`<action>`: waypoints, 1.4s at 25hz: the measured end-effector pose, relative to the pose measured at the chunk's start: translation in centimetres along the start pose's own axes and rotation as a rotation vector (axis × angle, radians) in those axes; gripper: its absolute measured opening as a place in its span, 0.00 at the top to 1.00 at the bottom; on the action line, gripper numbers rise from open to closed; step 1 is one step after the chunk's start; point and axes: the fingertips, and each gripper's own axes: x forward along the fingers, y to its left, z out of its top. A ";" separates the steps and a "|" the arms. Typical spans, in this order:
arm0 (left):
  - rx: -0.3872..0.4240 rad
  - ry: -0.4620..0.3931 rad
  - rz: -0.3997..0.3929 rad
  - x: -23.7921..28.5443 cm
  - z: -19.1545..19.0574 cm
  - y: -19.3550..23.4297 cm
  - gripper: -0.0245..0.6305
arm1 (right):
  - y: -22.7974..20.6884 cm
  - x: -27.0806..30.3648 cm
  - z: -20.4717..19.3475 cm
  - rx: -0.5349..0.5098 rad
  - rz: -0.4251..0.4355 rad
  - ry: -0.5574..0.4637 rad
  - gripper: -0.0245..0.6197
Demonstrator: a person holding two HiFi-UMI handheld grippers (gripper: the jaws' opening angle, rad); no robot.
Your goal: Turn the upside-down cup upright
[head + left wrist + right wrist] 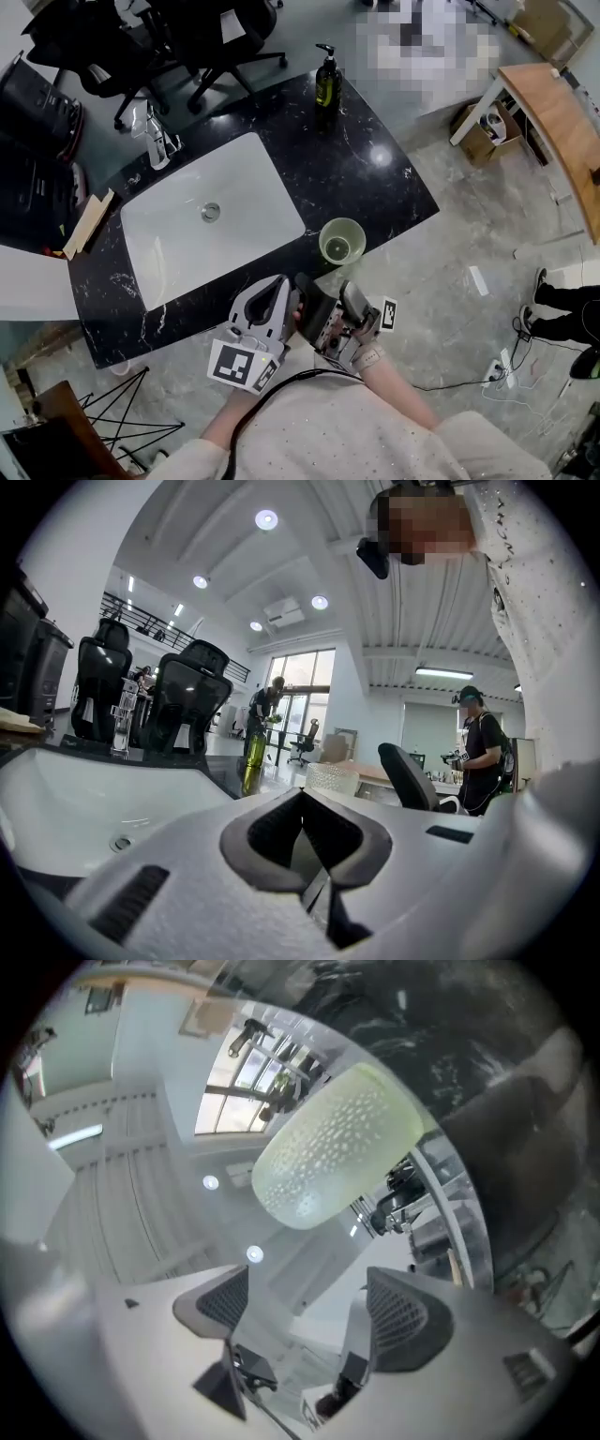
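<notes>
We begin with the dark marbled surface (375,178), which fills the middle of the head view, and the white sink (169,244) sunk into its left half. Below the surface edge, at about six o'clock in the head view, are the two tools. The left hand-held gripper (303,799) has its jaws pressed together with nothing between them. The right hand-held gripper (309,1312) has its jaws spread wide, and its own view shows only empty air between the pads. The cup (341,241) stands on the surface at about four o'clock from the sink, close to the front edge, with its mouth up. It is apart from both tools; in the right gripper view it lies at about twelve o'clock from the open jaws, not touching them. A soap bottle (327,78) stands at twelve o'clock from the cup, well apart, at the far edge. We judge the task as good as finished: the cup is upright and released, and what is left seems only to draw the right tool away without knocking it.
</notes>
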 end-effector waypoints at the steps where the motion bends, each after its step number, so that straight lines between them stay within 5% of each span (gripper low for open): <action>1: -0.003 -0.002 -0.001 0.0 -0.1 -0.1 0.95 | 0.0 0.0 -0.7 -0.053 -0.049 0.042 0.35; 4: -0.008 -0.008 -0.014 0.0 -0.3 -0.6 0.95 | -0.2 -0.7 -2.0 -0.243 -0.222 0.169 0.65; 7: -0.013 -0.017 -0.030 0.2 -0.4 -1.2 0.95 | -1.2 -2.3 -1.4 -0.507 -0.488 0.277 0.87; 11: -0.019 -0.029 -0.048 0.3 -0.5 -2.0 0.95 | -0.8 -3.1 -0.6 -0.823 -0.724 0.386 0.95; 20: -0.036 -0.067 -0.081 0.6 -0.3 -3.3 0.95 | 0.1 -3.1 -1.5 -1.177 -0.867 0.474 0.95; 25: -0.028 -0.065 -0.098 0.7 -0.1 -4.1 0.95 | 1.0 -3.3 -1.2 -1.240 -0.891 0.422 0.95; 31: -0.028 -0.052 -0.099 0.4 -0.1 -4.0 0.95 | 1.9 -3.7 -1.1 -1.475 -0.966 0.476 0.95; 35: -0.028 -0.046 -0.101 0.4 -0.3 -3.9 0.95 | 2.1 -3.8 -1.0 -1.534 -0.980 0.482 0.95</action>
